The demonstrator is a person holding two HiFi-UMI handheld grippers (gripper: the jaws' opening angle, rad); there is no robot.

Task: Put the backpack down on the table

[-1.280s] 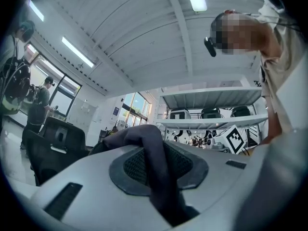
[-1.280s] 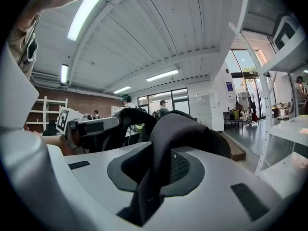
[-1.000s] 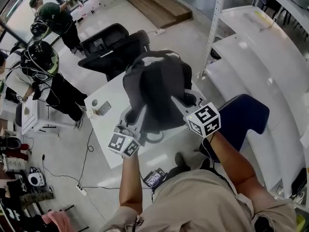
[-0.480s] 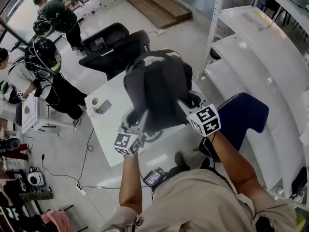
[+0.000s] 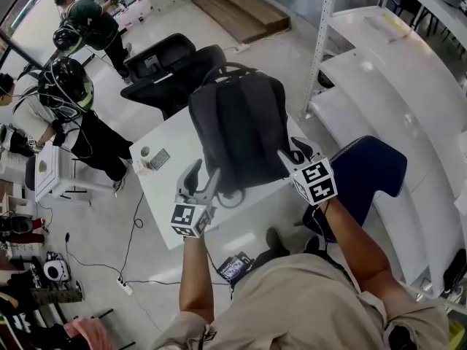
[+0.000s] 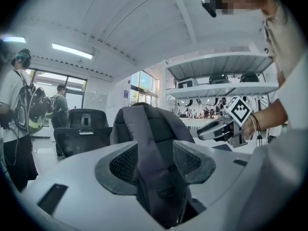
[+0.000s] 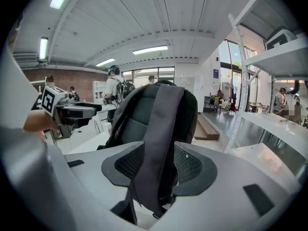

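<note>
- Upper left: a person in a dark helmet (image 5: 64,86) stands on the floor, near black chairs (image 5: 171,64).
- Lower left of centre: the left gripper (image 5: 202,175) has just been opening its jaws. One grey shoulder strap (image 6: 154,162) runs loose between the pads, unpinched.
- Centre: the black backpack (image 5: 237,126) stands upright on the white table (image 5: 164,203), its straps facing the grippers.
- Right of centre: the right gripper (image 5: 292,152) has likewise just been opening. The other strap (image 7: 161,143) hangs between its parted pads, released.
- Right: a blue chair (image 5: 372,173) sits below white shelving (image 5: 379,71).
</note>
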